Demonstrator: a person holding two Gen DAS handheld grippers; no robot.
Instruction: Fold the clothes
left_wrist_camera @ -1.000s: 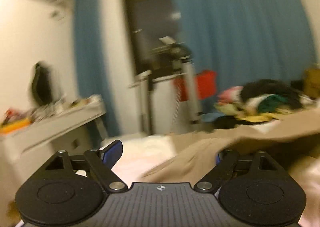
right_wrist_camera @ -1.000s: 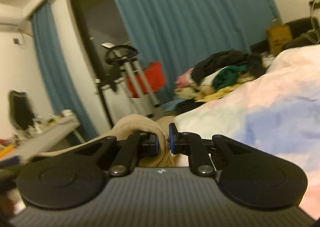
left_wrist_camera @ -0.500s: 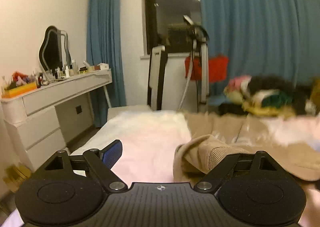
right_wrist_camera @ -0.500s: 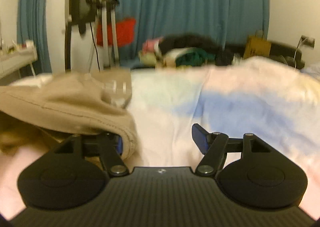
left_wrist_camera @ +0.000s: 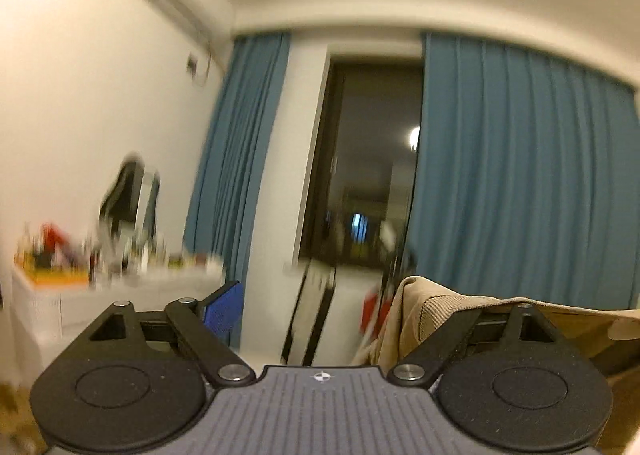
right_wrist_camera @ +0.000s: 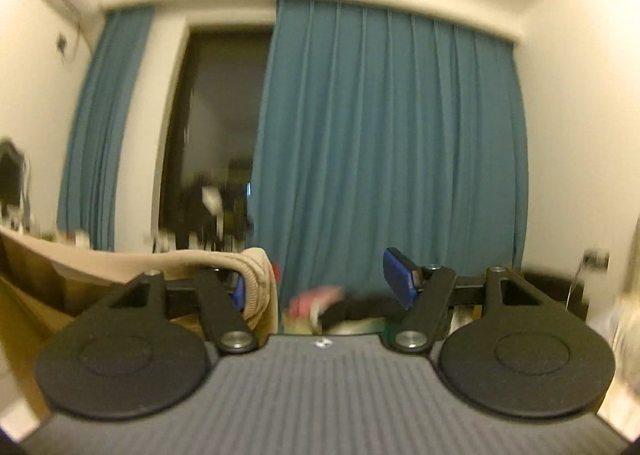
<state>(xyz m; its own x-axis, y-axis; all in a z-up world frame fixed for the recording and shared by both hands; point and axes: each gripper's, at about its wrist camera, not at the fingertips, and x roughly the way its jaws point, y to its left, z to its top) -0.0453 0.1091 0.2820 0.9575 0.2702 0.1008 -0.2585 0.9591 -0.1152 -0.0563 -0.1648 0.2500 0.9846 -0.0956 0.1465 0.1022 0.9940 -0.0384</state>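
Note:
A beige ribbed-cuff garment (left_wrist_camera: 436,311) hangs draped over the right finger of my left gripper (left_wrist_camera: 332,315), whose jaws stand wide open. The same garment (right_wrist_camera: 256,275) hangs over the left finger of my right gripper (right_wrist_camera: 320,279), which is also wide open. The cloth stretches between the two grippers, lifted in the air. Both cameras point up at the window wall, so the bed is out of view.
Blue curtains (right_wrist_camera: 384,143) flank a dark window (left_wrist_camera: 368,175). A white dresser with a mirror and small items (left_wrist_camera: 100,267) stands at left. A pile of clothes (right_wrist_camera: 328,307) lies low ahead in the right wrist view. An air conditioner (left_wrist_camera: 176,11) is high on the left wall.
Both grippers have risen and tilted upward, lifting the beige garment off the bed. The right gripper opened a second ago; the cloth now hangs hooked over one finger of each.

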